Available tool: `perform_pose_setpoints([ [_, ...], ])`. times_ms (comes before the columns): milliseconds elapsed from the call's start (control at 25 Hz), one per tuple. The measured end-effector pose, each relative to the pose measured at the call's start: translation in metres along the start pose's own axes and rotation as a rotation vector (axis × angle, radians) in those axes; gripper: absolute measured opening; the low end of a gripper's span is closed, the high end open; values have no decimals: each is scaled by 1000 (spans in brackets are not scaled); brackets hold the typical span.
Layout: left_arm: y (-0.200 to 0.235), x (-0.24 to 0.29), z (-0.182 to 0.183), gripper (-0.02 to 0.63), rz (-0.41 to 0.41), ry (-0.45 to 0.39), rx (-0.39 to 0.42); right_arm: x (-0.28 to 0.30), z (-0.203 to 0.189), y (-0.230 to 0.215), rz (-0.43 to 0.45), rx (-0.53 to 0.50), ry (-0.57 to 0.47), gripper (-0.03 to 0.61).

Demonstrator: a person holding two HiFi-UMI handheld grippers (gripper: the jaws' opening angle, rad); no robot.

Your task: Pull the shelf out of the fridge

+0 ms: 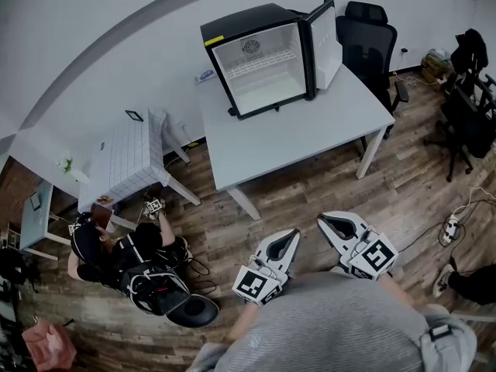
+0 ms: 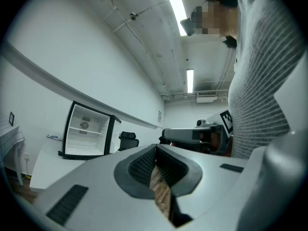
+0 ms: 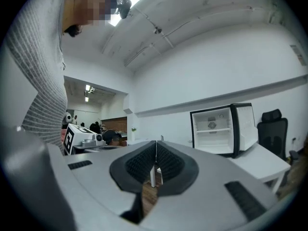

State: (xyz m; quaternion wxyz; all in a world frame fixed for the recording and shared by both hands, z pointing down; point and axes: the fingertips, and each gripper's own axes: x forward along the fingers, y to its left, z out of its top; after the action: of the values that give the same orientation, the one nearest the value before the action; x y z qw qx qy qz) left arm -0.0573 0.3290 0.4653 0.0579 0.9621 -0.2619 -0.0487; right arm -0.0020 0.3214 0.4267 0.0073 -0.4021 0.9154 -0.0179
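Your grey ribbed sweater (image 1: 341, 324) sits closest, at the bottom of the head view. Just ahead of it you hold your left gripper (image 1: 288, 239) and right gripper (image 1: 329, 223) side by side, low over the wood floor (image 1: 310, 200).

The shelf (image 1: 260, 63) is well apart from both. It lies level inside the small black fridge (image 1: 248, 22), about halfway up the white interior, and the fridge door (image 1: 327, 41) stands open to the right. The fridge rests on the far part of a white table (image 1: 310, 130). A black office chair (image 1: 372, 29) stands behind the table near the white wall.

To your left, a person (image 1: 116, 258) crouches on the floor beside a smaller white table (image 1: 124, 161).

Your left gripper's jaws are pressed together with nothing between them. Your right gripper's jaws are likewise closed and empty, and neither gripper touches anything.
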Motion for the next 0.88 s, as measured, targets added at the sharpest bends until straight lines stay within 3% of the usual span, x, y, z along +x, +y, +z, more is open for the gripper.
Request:
perform_pose_setpoints([
  [160, -2, 3, 10, 11, -9, -31, 8, 0, -6, 6, 17, -25, 38, 14],
  [880, 2, 3, -3, 12, -10, 3, -8, 2, -15, 2, 1, -32, 64, 14],
])
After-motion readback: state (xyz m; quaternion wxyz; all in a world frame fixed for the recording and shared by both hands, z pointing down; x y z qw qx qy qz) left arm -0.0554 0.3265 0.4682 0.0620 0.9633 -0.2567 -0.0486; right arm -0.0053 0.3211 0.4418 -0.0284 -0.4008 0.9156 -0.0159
